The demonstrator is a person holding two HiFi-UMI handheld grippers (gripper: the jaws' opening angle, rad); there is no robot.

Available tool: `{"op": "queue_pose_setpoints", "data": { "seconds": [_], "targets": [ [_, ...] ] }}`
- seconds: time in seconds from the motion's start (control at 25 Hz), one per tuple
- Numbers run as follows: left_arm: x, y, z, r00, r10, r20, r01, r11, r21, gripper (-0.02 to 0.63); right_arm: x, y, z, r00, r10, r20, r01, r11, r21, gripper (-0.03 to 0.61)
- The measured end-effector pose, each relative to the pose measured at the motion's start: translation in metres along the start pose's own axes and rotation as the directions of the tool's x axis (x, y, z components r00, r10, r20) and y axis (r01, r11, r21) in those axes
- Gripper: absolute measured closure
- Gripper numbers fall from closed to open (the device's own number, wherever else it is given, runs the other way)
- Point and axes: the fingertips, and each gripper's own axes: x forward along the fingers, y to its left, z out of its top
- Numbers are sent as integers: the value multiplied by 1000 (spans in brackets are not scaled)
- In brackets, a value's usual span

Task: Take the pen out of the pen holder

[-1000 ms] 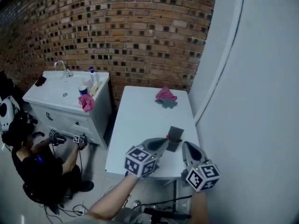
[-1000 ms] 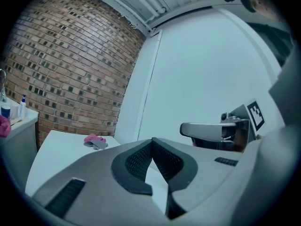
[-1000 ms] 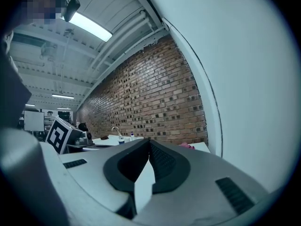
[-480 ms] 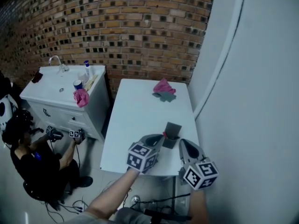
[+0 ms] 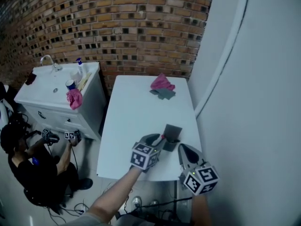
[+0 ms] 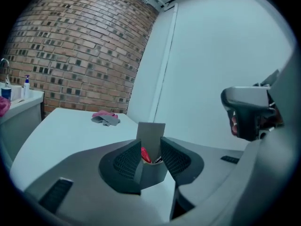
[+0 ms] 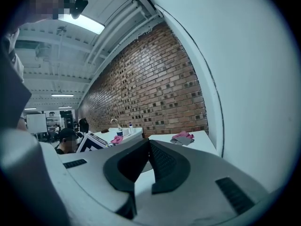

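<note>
A grey pen holder [image 5: 173, 136] stands near the front right of the white table [image 5: 136, 121]. A red pen [image 5: 163, 137] sticks out of it. In the left gripper view the holder [image 6: 151, 166] and the red pen tip [image 6: 145, 155] show in the gap between the jaws. My left gripper [image 5: 160, 139] [image 6: 150, 147] is right at the holder, and its jaws are opening; the pads press on nothing. My right gripper [image 5: 183, 149] [image 7: 148, 144] hangs by the table's front right corner, beside the holder, with its tips together and nothing held.
A pink and grey cloth [image 5: 162, 86] [image 6: 106, 117] lies at the table's far end. A white wall runs along the table's right side. A sink cabinet [image 5: 89, 98] stands to the left. A person [image 5: 28, 161] sits on the floor there.
My left gripper has sunk and moved forward to the pen holder. My right gripper has dropped a little near the table's front corner.
</note>
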Motion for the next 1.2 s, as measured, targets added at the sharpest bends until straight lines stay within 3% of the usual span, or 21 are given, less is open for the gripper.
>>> {"op": "queue_pose_setpoints", "data": {
  "seconds": [0.44, 0.64, 1.2],
  "targets": [
    [27, 10, -15, 999, -3, -41, 2, 1000, -23, 499, 1, -18, -5, 999, -30, -23, 31, 999, 26, 592],
    [30, 8, -12, 999, 4, -35, -4, 1000, -6, 548, 1, -25, -6, 999, -35, -26, 36, 999, 32, 592],
    [-3, -5, 31, 998, -14, 66, 12, 999, 39, 565, -9, -15, 14, 998, -52, 28, 52, 998, 26, 592]
  ]
}}
